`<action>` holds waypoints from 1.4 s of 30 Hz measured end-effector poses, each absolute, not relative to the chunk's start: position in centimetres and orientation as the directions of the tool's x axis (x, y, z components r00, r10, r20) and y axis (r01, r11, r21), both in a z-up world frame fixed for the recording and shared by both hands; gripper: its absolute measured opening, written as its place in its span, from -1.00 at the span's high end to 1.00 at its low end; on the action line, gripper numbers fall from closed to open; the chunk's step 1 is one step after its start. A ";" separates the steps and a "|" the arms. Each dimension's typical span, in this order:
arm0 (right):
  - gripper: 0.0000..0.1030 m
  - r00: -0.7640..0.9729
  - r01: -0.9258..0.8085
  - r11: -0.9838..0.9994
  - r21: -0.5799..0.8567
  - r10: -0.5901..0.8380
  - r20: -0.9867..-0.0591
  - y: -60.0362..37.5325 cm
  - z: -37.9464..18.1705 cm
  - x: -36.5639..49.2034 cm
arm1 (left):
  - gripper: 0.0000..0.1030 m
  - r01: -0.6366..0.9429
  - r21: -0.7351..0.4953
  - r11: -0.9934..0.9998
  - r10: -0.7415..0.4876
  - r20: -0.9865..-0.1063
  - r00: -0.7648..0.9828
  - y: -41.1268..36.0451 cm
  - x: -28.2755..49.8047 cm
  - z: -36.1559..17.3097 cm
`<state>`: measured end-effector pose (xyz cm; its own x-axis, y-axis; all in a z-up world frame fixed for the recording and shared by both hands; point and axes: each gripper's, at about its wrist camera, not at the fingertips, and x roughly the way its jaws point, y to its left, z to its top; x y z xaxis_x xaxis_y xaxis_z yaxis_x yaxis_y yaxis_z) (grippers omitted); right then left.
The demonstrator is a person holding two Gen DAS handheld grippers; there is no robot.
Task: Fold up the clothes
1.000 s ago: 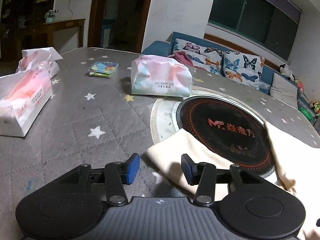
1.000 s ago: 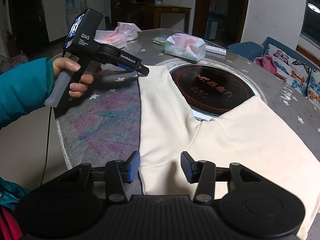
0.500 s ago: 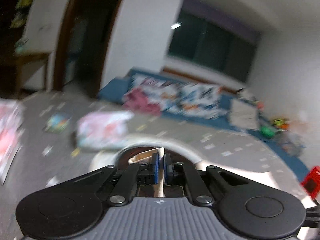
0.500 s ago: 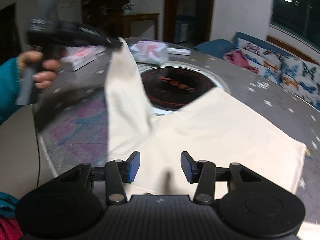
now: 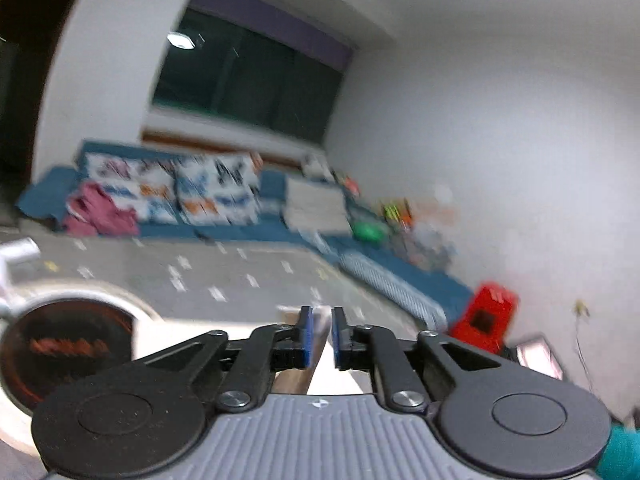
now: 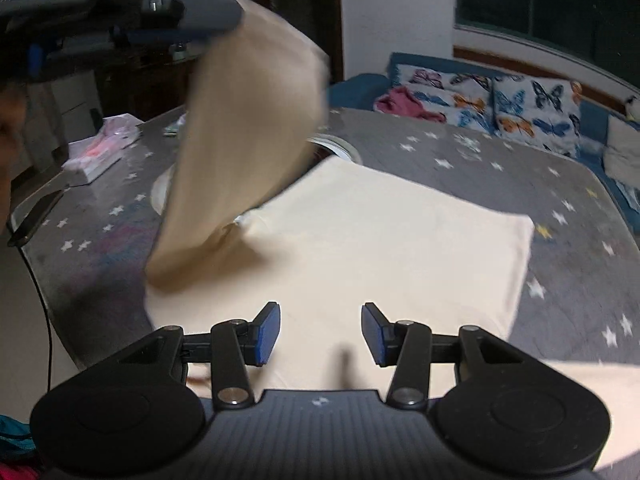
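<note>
A cream garment [image 6: 380, 240] lies spread on the grey star-patterned table [image 6: 500, 168]. One leg of it [image 6: 248, 132] is lifted high and hangs, blurred, from my left gripper [image 6: 224, 14] at the top left of the right wrist view. In the left wrist view the left gripper [image 5: 320, 328] points over the table toward the sofa. Its jaws are opening slightly, and a strip of the cream cloth [image 5: 316, 372] is still between the pads. My right gripper [image 6: 320, 332] hovers open above the near part of the garment, nothing between its fingers.
A round black cooktop [image 5: 60, 348] is set in the table, half covered by the garment. A tissue pack [image 6: 100, 152] lies at the table's left. A blue sofa with butterfly cushions [image 6: 520, 100] runs behind, and a red stool [image 5: 488, 316] stands by the wall.
The left gripper shut on the end of the garment's leg, lifted it and swung it rightward over the table. The right gripper shifted over the garment, still open.
</note>
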<state>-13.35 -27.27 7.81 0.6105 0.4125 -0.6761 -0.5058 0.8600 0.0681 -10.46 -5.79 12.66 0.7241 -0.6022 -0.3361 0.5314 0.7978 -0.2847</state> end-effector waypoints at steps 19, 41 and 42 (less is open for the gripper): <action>0.32 0.626 -0.376 0.919 0.121 0.348 -0.698 -30.6 6.4 -12.1 | 0.48 0.332 -0.162 0.929 -0.356 -0.633 0.688 1.0 -10.1 3.8; 0.51 0.642 -0.357 0.933 0.039 0.276 -0.715 -29.0 5.1 -11.2 | 0.89 0.140 -0.169 0.976 -0.218 -0.670 0.709 2.6 -7.0 2.8; 0.51 0.645 -0.354 0.934 0.044 0.277 -0.712 -29.1 5.2 -11.2 | 0.88 0.144 -0.180 0.973 -0.228 -0.663 0.713 2.8 -7.1 3.2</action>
